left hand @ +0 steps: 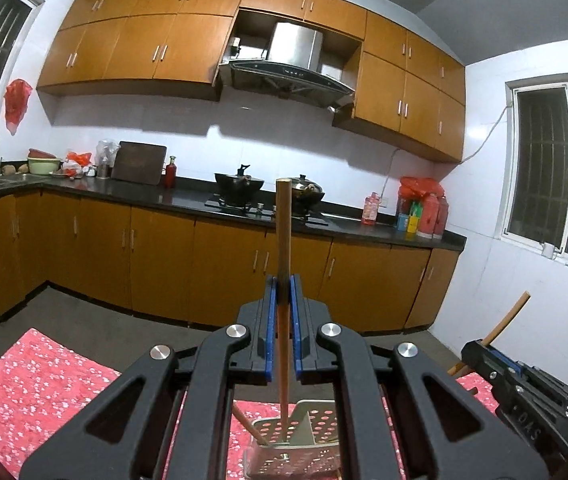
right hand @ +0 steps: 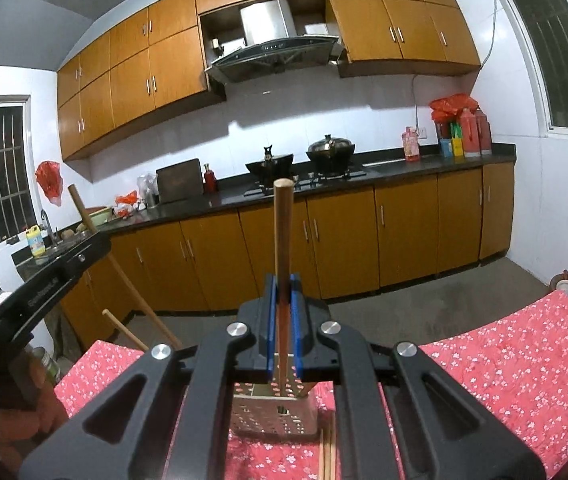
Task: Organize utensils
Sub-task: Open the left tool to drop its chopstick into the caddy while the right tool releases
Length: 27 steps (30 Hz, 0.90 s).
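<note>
My left gripper (left hand: 283, 290) is shut on a wooden chopstick (left hand: 283, 228) held upright, its lower end reaching into a perforated metal utensil holder (left hand: 304, 440) on the red floral tablecloth (left hand: 39, 380). Another chopstick (left hand: 248, 426) leans in the holder. My right gripper (right hand: 283, 290) is shut on a second wooden chopstick (right hand: 283, 228), also upright over the holder (right hand: 279, 412). The right gripper and its chopstick also show at the right edge of the left wrist view (left hand: 496, 354). The left gripper body (right hand: 43, 280) and its chopstick (right hand: 83, 210) show at the left of the right wrist view.
More chopsticks (right hand: 327, 454) lie on the cloth in front of the holder. One more (right hand: 123, 330) sticks up near the left table edge. A jar (right hand: 49, 364) stands off the table's left. Behind are kitchen counter (right hand: 324, 188), stove and pots.
</note>
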Motion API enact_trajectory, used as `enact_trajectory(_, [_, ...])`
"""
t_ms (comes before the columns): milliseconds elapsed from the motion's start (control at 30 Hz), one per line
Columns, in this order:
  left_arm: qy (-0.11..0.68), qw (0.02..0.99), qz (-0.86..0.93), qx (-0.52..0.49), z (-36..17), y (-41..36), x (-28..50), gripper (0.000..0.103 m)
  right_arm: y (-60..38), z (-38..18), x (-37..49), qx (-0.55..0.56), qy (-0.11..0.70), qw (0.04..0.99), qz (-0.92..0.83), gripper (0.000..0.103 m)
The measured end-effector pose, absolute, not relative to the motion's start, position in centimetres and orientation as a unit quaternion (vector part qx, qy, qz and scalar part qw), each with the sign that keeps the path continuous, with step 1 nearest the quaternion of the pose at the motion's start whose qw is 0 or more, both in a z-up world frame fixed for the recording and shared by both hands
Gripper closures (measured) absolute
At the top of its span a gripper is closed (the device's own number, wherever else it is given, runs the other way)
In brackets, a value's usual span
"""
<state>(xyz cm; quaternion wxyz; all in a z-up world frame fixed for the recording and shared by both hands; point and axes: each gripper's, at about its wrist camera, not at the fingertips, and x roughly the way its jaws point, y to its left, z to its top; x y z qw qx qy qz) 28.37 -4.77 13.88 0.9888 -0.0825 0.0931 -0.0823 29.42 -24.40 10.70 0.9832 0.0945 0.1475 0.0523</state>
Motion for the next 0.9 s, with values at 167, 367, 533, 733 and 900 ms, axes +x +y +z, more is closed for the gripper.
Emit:
enact_trajectory(167, [0.119, 0.986, -0.086, -0.074, 13.0, -5.3, 29.2, 0.096, -24.0, 9.7, 29.9, 0.091, 0.165, 0.981, 0.053, 0.095])
enact_trajectory(367, [0.138, 0.984, -0.083, -0.078, 12.7, -4.6, 28.8, 0.095, -23.6, 9.8, 29.0, 0.092, 0.164, 0.981, 0.053, 0.080])
enact_trajectory(533, [0.131, 0.984, -0.081, -0.087, 13.5, -3.4, 27.6, 0.080, -24.1, 10.8, 27.3, 0.092, 0.147, 0.983, 0.051, 0.078])
enact_trajectory(733, [0.115, 0.986, -0.079, -0.097, 14.3, -1.8, 25.1, 0.071, -25.3, 11.4, 23.8, 0.102, 0.127, 0.986, 0.046, 0.075])
enact_trajectory(900, [0.124, 0.984, -0.079, -0.100, 12.8, 0.3, 22.0, 0.071, -26.5, 9.0, 21.0, 0.104, 0.150, 0.983, 0.034, 0.075])
